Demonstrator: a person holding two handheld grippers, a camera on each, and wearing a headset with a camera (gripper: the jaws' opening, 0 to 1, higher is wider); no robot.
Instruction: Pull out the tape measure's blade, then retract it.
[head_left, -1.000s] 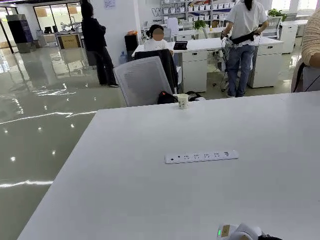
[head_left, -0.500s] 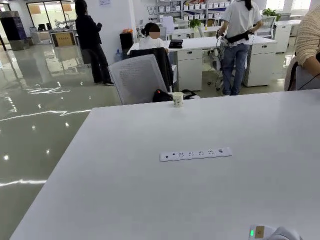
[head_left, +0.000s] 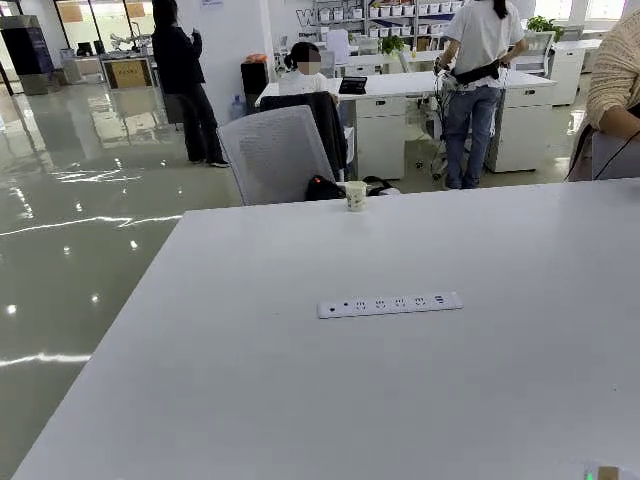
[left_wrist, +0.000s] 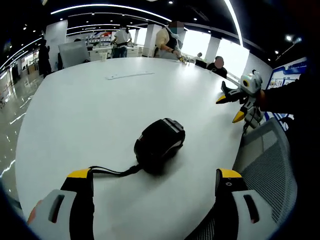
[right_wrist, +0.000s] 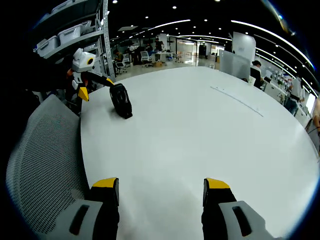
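we find the black tape measure (left_wrist: 160, 145) on the white table (left_wrist: 75, 100), just ahead of our left gripper (left_wrist: 154, 176), whose jaws stand spread. our right gripper (right_wrist: 161, 184) is spread too, well apart from it.

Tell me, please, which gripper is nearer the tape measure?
The left gripper: the black tape measure lies just ahead of it, whereas from the right gripper it sits far off.

A power strip (head_left: 389, 304) lies on the table (head_left: 250, 380), paper cup (head_left: 355, 196) at its far edge.
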